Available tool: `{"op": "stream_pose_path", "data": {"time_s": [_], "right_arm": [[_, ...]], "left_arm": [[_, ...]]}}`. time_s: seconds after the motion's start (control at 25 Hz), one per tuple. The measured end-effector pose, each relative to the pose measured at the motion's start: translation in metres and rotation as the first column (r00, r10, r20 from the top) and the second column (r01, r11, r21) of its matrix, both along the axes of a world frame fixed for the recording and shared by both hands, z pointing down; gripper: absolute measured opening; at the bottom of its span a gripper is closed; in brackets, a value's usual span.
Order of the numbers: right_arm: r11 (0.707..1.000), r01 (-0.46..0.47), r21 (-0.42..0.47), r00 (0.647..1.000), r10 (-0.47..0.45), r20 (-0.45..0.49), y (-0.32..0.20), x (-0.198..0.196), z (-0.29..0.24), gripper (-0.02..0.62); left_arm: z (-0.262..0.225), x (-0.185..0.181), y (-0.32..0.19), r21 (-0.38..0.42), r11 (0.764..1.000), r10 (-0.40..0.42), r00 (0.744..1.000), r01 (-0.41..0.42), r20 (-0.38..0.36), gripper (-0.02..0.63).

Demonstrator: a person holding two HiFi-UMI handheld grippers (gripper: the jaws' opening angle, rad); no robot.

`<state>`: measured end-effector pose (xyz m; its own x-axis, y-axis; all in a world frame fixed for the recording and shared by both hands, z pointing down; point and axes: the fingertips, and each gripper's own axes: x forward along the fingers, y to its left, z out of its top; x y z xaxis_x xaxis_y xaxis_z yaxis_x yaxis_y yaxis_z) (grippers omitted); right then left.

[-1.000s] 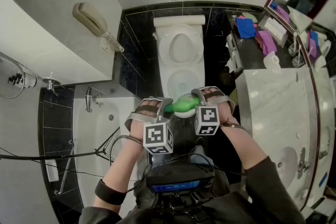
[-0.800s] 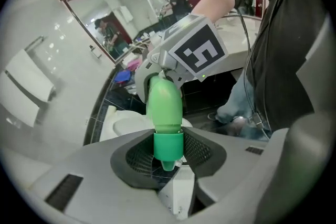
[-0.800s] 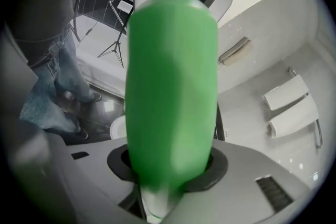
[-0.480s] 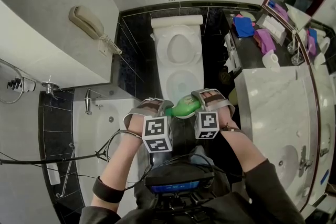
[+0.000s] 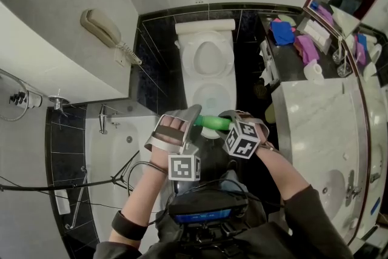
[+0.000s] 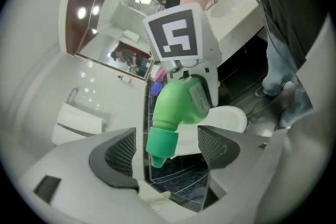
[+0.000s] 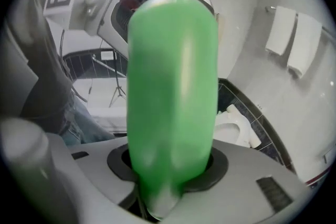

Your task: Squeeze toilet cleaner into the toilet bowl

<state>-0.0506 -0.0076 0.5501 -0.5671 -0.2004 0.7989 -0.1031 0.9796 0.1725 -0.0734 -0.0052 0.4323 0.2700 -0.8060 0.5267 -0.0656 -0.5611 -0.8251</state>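
Awaiting toilet (image 5: 185,56): upper centre, lid up, no squeezing evident yet.
Bottle (image 5: 212,123): green, lying level, centre frame, just below the toilet.
Right gripper (image 5: 232,120): clenched on Bottle body.
Left gripper (image 6: 167,150): jaws just opened, released; cap (image 6: 160,141) between them untouched, apparently still on.

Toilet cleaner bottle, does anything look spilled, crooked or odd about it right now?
Nothing stands out. The green bottle lies roughly level in the right gripper, cap on, no spill visible. The left gripper's jaws have just been opening and stand clear of the cap between them.
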Motion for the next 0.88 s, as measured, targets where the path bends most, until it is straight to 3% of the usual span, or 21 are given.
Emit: {"op": "stream_pose_path", "data": {"time_s": [0.16, 0.36, 0.44, 0.52, 0.72, 0.88], "right_arm": [[0.988, 0.018, -0.151, 0.998, -0.009, 0.063, 0.014, -0.009, -0.008, 0.186], [0.977, 0.055, -0.206, 0.997, -0.041, 0.072, 0.023, -0.014, -0.017, 0.186], [0.974, 0.071, -0.216, 0.996, -0.06, 0.059, 0.027, -0.015, -0.016, 0.186], [0.97, 0.073, -0.232, 0.996, -0.059, 0.066, 0.031, -0.017, -0.016, 0.186], [0.976, 0.064, -0.206, 0.998, -0.059, 0.03, 0.029, -0.011, -0.011, 0.186], [0.994, 0.052, -0.096, 0.998, -0.056, -0.042, 0.019, -0.001, 0.002, 0.185]], "left_arm": [[-0.011, -0.011, -0.002, 0.195, 0.981, -0.008, 0.997, -0.008, 0.08, 0.371], [-0.014, -0.017, -0.003, 0.26, 0.965, -0.015, 0.993, -0.017, 0.121, 0.361], [-0.015, -0.016, -0.002, 0.286, 0.958, -0.006, 0.991, -0.034, 0.137, 0.31], [-0.019, -0.015, -0.001, 0.312, 0.949, 0.001, 0.99, -0.046, 0.143, 0.182], [-0.01, -0.013, 0.001, 0.247, 0.969, 0.001, 0.991, -0.035, 0.135, 0.153], [0.003, -0.012, 0.007, 0.08, 0.997, 0.011, 0.995, -0.019, 0.1, 0.152]]}}
